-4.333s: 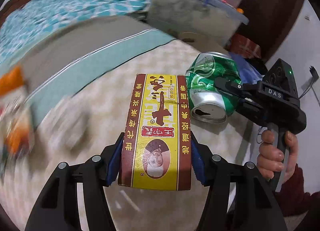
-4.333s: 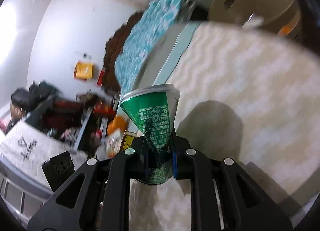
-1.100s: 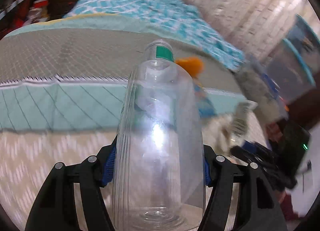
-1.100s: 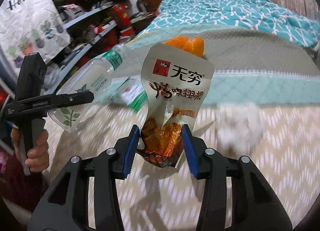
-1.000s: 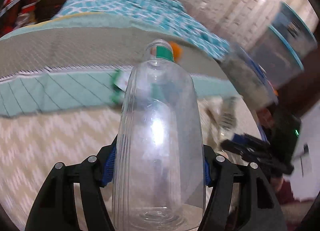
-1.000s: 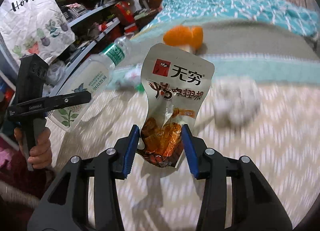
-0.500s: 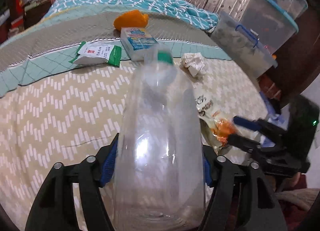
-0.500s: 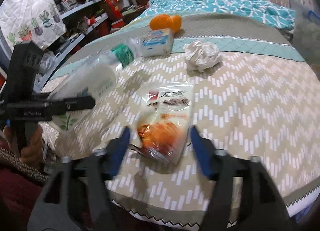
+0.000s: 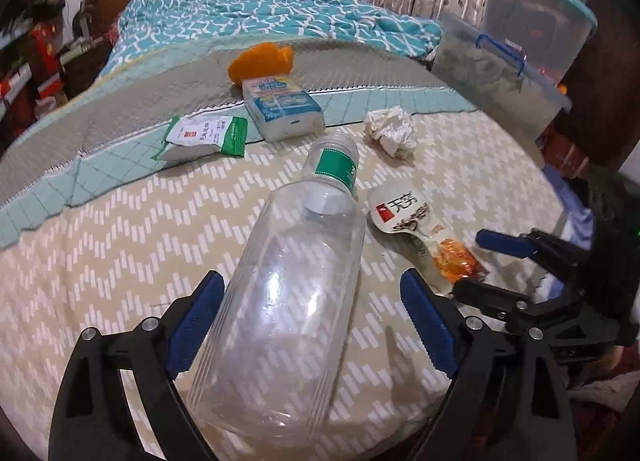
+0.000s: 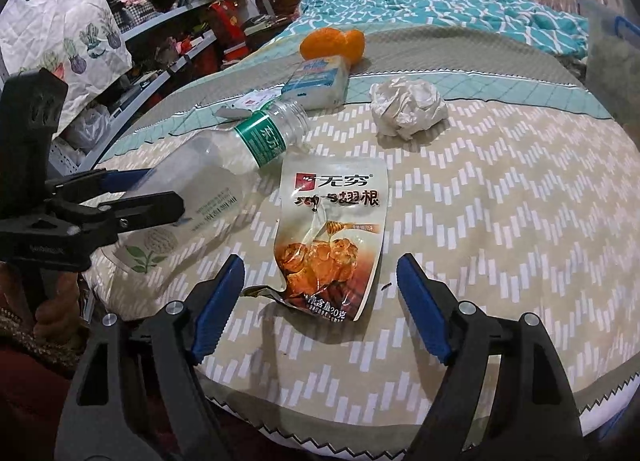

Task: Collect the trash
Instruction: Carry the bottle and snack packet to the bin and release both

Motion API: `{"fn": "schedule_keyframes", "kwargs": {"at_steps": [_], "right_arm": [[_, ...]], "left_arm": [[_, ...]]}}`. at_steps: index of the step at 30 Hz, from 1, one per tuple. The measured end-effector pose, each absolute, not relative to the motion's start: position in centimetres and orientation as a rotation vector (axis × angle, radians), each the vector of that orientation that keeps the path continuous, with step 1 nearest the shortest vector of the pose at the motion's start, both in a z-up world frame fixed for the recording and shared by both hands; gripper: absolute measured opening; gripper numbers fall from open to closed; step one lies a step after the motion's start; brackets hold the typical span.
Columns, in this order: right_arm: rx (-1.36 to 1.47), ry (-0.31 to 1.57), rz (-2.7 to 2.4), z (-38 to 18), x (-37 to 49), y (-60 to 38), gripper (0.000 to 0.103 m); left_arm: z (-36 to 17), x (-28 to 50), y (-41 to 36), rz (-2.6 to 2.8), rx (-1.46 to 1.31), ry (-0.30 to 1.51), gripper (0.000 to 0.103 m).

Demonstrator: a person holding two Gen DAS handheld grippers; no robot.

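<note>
Probably loose now: left hand-held gripper (image 9: 308,325) and right hand-held gripper (image 10: 320,301) opening, gripping nothing; bottle (image 9: 280,321) may roll off the bed (image 9: 120,245) edge beside snack pouch (image 10: 332,237).

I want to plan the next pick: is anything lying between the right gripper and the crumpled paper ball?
Yes. The snack packet lies flat on the bed between the opening right gripper and the paper ball.

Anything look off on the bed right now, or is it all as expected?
The clear bottle lies tipped on its side, uncapped, between the opening left gripper pads, not gripped. The snack pouch, torn at its bottom edge, lies flat between the opening right gripper pads. A crumpled paper ball sits beyond. No spill visible.
</note>
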State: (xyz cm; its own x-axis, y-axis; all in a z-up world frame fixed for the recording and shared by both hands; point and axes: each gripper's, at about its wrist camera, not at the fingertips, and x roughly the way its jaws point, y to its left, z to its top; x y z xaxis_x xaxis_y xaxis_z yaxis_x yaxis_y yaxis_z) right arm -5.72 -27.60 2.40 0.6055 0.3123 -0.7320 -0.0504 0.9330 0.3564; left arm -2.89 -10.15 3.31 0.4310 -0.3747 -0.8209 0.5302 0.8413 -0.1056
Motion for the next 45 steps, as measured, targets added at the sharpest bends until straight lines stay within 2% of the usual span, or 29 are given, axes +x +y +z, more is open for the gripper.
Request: {"fn": "schedule_keyframes", "kwargs": {"at_steps": [7,8,9,10,11,20,27,28,31,37,40,42,43,45], "right_arm": [[0.263,0.909,0.202,1.4,-5.8,-26.9,0.078],[0.25,0.907,0.211,1.4,-5.9,-26.7,0.064],[0.24,0.908,0.207,1.4,-6.0,-26.7,0.053],[0.252,0.91,0.219,1.4,-6.0,-26.9,0.029],[0.284,0.91,0.232,1.3,-6.1,-27.5,0.023],[0.411,0.814,0.236,1.6,-8.7,-32.0,0.022],[0.529,0.788,0.185,0.5,-11.8,-36.3,0.026],[0.557,0.78,0.168,0.2,-12.4,-37.1,0.031],[0.613,0.741,0.103,-0.2,-13.8,-39.1,0.063],[0.686,0.713,0.112,-0.4,-13.2,-41.1,0.063],[0.753,0.724,0.138,-1.3,-12.1,-42.1,0.06],[0.793,0.764,0.157,-2.4,-10.9,-42.7,0.032],[0.813,0.752,0.166,-2.5,-10.7,-43.0,0.025],[0.789,0.741,0.137,-2.2,-10.8,-43.4,0.021]], "left_arm": [[2.2,-3.3,-11.6,-0.527,0.285,0.972,0.084],[1.9,-3.2,-11.7,-0.519,0.294,0.979,0.079],[1.6,-3.2,-11.7,-0.508,0.307,0.982,0.066],[1.5,-3.1,-11.8,-0.508,0.316,0.988,0.063],[1.6,-3.0,-11.9,-0.521,0.302,0.996,0.061],[3.5,-2.4,-14.2,-0.715,0.16,1.043,0.06],[3.3,-3.5,-20.8,-0.879,0.248,1.085,0.06],[3.0,-4.1,-22.2,-0.907,0.284,1.086,0.06],[2.2,-4.9,-25.2,-0.941,0.373,1.071,0.06],[1.7,-4.6,-27.4,-0.965,0.389,1.085,0.06],[1.1,-3.8,-27.5,-0.959,0.363,1.124,0.06],[1.0,-3.3,-27.7,-0.958,0.352,1.14,0.059],[1.0,-3.2,-27.8,-0.959,0.353,1.141,0.059],[1.0,-3.0,-28.7,-0.963,0.37,1.134,0.059]]}}
